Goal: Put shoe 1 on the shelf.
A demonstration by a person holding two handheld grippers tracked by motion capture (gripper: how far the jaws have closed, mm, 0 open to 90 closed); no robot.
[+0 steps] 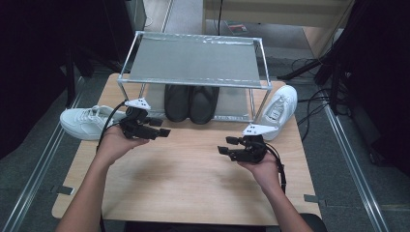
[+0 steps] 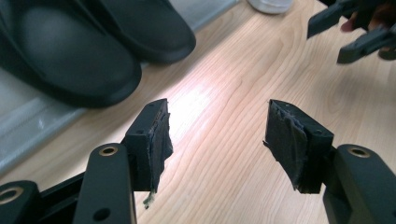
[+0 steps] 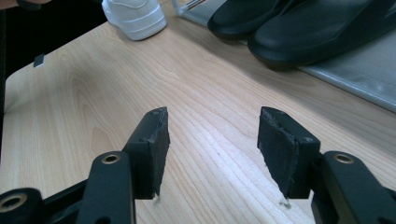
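**Both tongs spread and empty in front of the shoe rack**

The left tongs (image 1: 159, 126) hover above the wooden worktop (image 1: 193, 188), just near of the black slippers (image 1: 190, 102), jaws spread with nothing between them. The right tongs (image 1: 230, 146) hover to the right and a little nearer, also spread and empty, pointing left toward the other pair. The slippers sit side by side on the lower shelf of a metal-framed shoe rack (image 1: 193, 60) at the far side of the worktop, toes facing near. One white sneaker (image 1: 86, 122) lies at the left edge beside the rack; another white sneaker (image 1: 279, 109) leans by the rack's right legs. Neither tongs touch any shoe.
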